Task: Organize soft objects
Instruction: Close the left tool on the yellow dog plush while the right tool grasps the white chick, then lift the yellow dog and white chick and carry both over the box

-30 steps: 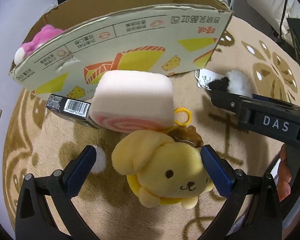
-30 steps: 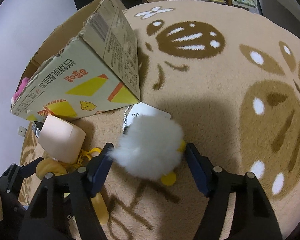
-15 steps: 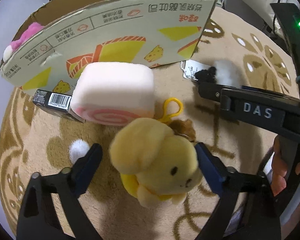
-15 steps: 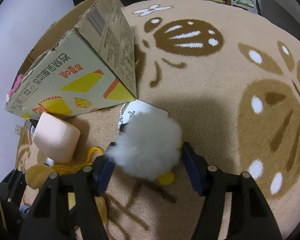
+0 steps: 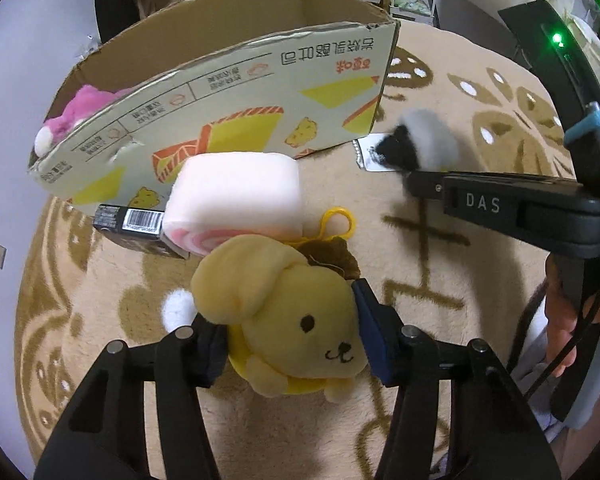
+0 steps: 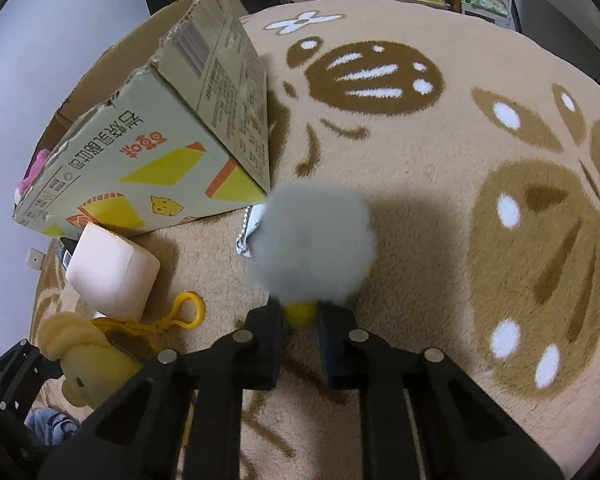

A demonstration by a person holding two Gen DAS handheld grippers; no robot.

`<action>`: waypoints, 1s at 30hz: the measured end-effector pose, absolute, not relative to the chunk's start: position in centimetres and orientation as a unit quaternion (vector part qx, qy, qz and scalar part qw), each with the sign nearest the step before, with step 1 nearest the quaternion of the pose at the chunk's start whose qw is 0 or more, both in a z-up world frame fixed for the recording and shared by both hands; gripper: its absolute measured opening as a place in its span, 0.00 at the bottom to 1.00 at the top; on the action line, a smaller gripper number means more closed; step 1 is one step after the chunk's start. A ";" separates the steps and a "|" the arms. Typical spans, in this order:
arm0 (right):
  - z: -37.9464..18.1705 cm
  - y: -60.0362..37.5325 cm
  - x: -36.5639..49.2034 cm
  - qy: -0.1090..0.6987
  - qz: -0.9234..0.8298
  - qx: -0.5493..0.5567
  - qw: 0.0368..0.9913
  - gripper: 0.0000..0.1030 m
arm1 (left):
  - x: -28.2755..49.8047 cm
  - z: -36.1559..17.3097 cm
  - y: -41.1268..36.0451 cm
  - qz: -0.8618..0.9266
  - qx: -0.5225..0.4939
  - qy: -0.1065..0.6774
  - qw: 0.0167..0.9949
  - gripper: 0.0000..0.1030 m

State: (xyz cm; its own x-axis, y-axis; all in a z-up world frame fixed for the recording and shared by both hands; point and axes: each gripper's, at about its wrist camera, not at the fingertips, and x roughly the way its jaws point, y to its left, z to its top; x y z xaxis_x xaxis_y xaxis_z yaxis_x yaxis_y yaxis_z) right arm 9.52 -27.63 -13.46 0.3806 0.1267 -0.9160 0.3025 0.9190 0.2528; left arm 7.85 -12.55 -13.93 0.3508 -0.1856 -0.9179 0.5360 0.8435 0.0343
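Observation:
My left gripper (image 5: 288,332) is shut on a yellow dog plush (image 5: 284,312) with a yellow clip ring, low over the rug; the plush also shows in the right wrist view (image 6: 88,352). My right gripper (image 6: 298,320) is shut on a fluffy white plush (image 6: 316,248) with yellow feet, and this plush shows in the left wrist view (image 5: 424,144). A pink swirl-roll cushion (image 5: 236,204) lies on the rug in front of an open cardboard box (image 5: 228,92). A pink plush (image 5: 76,112) sits inside the box.
A black carton with a barcode (image 5: 132,228) lies under the roll cushion's left end. A white tag on a bead chain (image 6: 248,228) lies by the box corner. The tan patterned rug (image 6: 460,200) spreads to the right. Shelves stand behind.
Both grippers have closed: the left on the yellow dog plush, the right on the white plush. Both plushes sit higher in view than before.

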 end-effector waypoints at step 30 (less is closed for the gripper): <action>-10.1 -26.3 8.8 0.519 -0.005 0.184 0.835 0.12 | 7.7 -9.7 -6.6 -0.144 0.129 0.509 0.839 0.48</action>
